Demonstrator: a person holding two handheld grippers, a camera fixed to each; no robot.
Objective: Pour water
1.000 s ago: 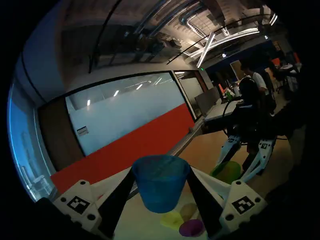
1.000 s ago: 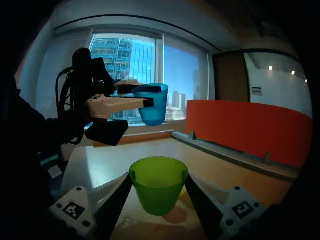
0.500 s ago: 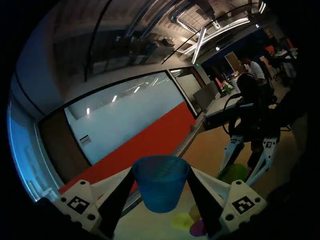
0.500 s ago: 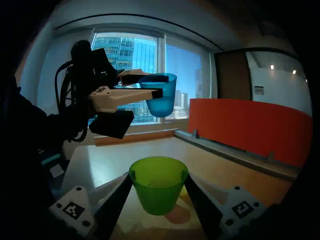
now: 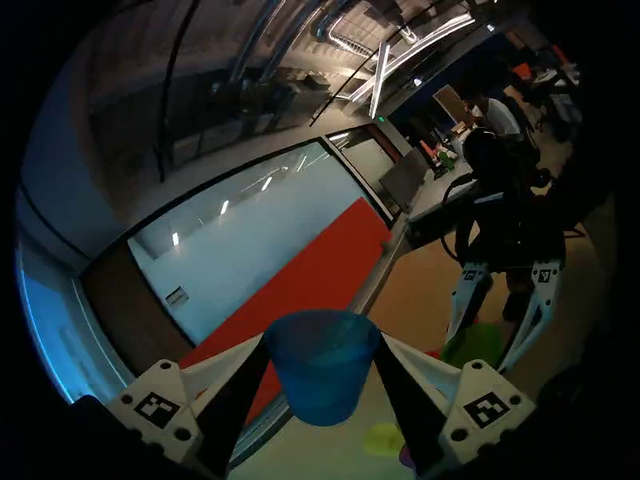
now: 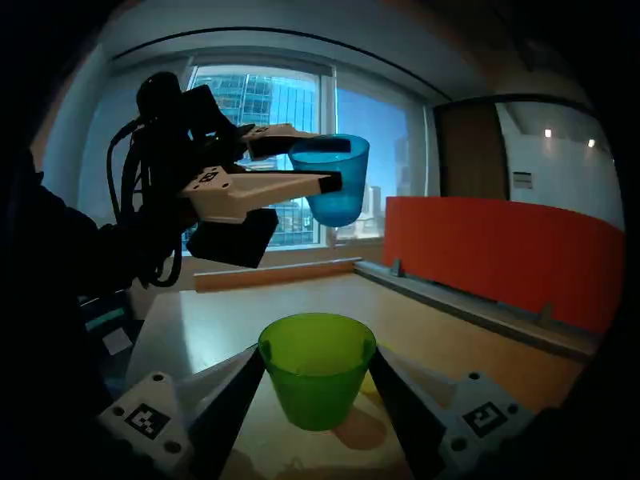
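Left claw (image 5: 322, 346) pinches the blue cup (image 5: 322, 380) high, right claw (image 6: 318, 356) pinches the green cup (image 6: 318, 394); tilting from there, water may miss it

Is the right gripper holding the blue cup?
No, the right gripper holds the green cup between its fingers; the blue cup sits in the left gripper.

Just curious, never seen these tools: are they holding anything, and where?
Left gripper clamps the blue cup by its sides, near the rim; right gripper clamps the green cup the same way.
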